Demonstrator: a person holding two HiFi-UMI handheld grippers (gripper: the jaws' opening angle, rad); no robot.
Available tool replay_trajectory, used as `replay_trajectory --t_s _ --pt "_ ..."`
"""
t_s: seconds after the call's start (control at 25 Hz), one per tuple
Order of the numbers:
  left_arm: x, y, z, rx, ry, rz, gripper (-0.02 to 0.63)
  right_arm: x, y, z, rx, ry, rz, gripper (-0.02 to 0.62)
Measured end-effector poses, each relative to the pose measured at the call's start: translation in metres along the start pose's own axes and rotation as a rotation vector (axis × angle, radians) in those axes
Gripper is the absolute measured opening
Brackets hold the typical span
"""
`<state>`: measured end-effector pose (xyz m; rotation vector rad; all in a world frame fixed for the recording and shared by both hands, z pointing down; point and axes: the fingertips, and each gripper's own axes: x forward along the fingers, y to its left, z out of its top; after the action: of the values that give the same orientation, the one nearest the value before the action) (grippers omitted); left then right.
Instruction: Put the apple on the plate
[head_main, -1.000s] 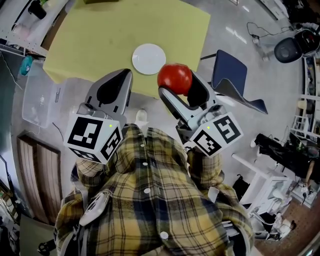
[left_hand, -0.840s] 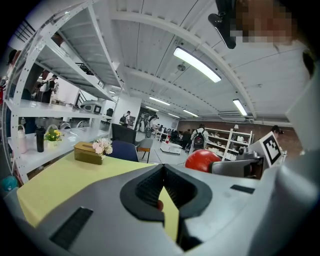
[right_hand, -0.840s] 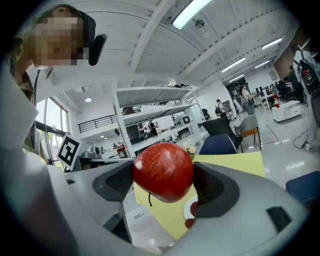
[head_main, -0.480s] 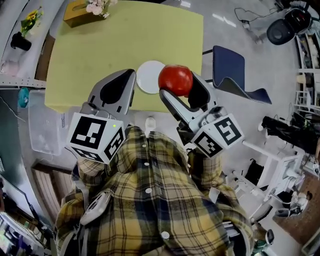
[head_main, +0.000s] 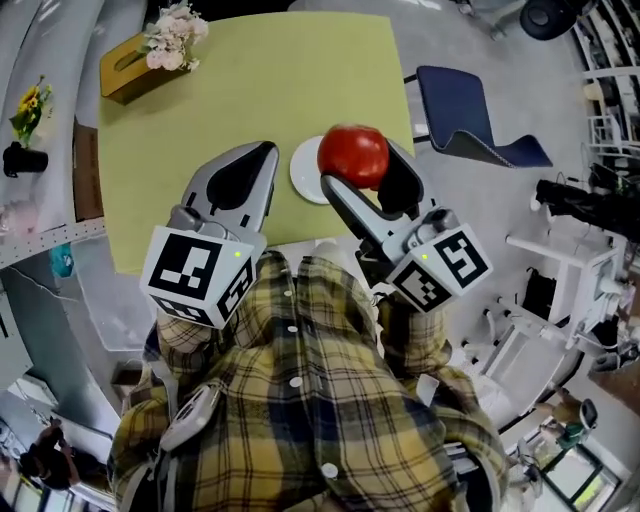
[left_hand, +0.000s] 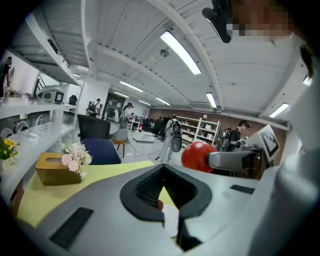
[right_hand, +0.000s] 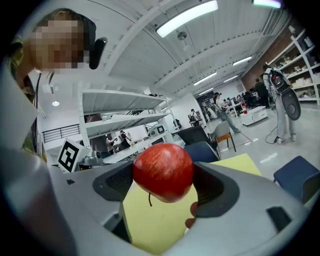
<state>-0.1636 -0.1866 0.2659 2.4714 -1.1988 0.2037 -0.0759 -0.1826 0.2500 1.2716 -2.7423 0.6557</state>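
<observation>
Right gripper view: glossy red round apple (right_hand: 163, 171), stem hanging down, clenched between the grey padded jaws of the right gripper (right_hand: 164, 181), carried in the air and resting on nothing. In the head view, the same apple (head_main: 352, 155) up at the tip of the right gripper (head_main: 362, 172), covering the right part of the round white plate (head_main: 304, 172) on the pale yellow-green tabletop (head_main: 250, 80); height above the plate not readable. Just to the left, the left gripper (head_main: 256, 160), jaws pressed together on nothing, the same in the left gripper view (left_hand: 161, 171).

Compared with a second ago: plate slid down the head view, from clear ahead of both grippers to half tucked behind the apple. Whole table now showing, with a tan box topped with pale flowers (head_main: 150, 55) at its far left corner.

Reads as an approach nearly done, carry step close to its end. Left to do: lowering to the plate's middle, then easing the right jaws apart. Likely to roll if let go high or off-centre.
</observation>
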Motion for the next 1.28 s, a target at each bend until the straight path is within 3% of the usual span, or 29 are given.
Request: replay_trajectory --t_s 0.2,0.52,0.76,1.28 --pt "0.009 0.013 -0.005 0.012 0.054 -0.082 0.006 0.009 -0.002 -0.002 0.044 -0.032 -0.08 0.365" --pt "0.033 0.003 -0.011 0.017 0.1 -0.15 0.006 0.003 -0.019 -0.004 0.066 -0.007 -0.145 0.365" --pt "0.055 0.005 -0.017 -0.002 0.121 -0.15 0.006 0.009 -0.042 -0.009 0.065 0.045 -0.162 0.365" --pt "0.091 0.009 -0.047 0.006 0.156 -0.108 0.006 0.022 -0.074 -0.053 0.074 0.157 -0.111 0.365"
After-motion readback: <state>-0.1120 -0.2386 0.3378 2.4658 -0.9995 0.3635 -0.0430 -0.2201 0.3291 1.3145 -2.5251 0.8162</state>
